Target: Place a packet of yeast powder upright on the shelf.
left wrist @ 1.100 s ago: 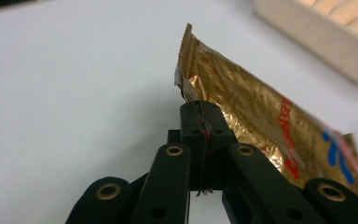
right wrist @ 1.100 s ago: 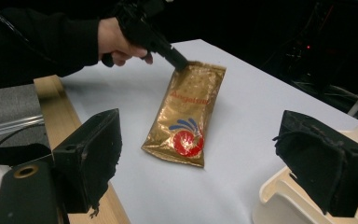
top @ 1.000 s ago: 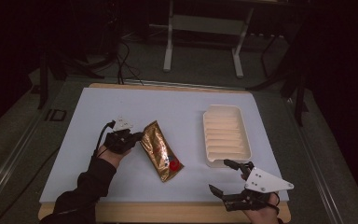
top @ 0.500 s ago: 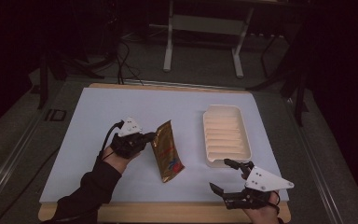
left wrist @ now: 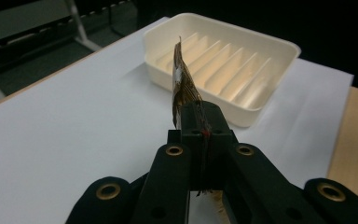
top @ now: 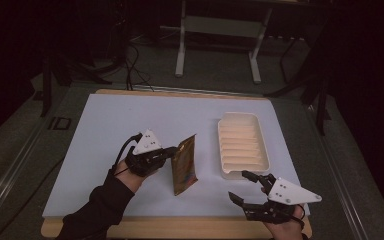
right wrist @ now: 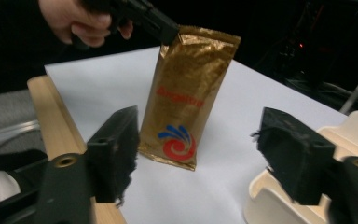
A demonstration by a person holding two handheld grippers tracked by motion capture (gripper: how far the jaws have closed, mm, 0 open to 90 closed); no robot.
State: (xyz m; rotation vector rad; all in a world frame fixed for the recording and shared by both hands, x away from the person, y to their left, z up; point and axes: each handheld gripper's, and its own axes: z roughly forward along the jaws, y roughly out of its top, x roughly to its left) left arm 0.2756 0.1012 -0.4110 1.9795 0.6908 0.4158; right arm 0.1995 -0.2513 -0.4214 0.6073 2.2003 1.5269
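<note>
Left gripper (top: 166, 155) clamped on top edge of gold bag (top: 184, 165). Bag was lying flat a moment ago; now stands up, bottom on white counter (top: 100, 130). Means bag is picked up, maybe ready to move. White ridged tray (top: 243, 146) just beside bag on right, nothing in it, likely where bag goes. Right gripper (top: 245, 187) near front counter edge, jaws wide apart, holding nothing, hasn't moved.

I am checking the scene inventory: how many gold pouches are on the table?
1. The gold pouch stands upright near the table's middle, its top corner pinched by the left gripper, left of the white ribbed tray. None looks hidden.
</note>
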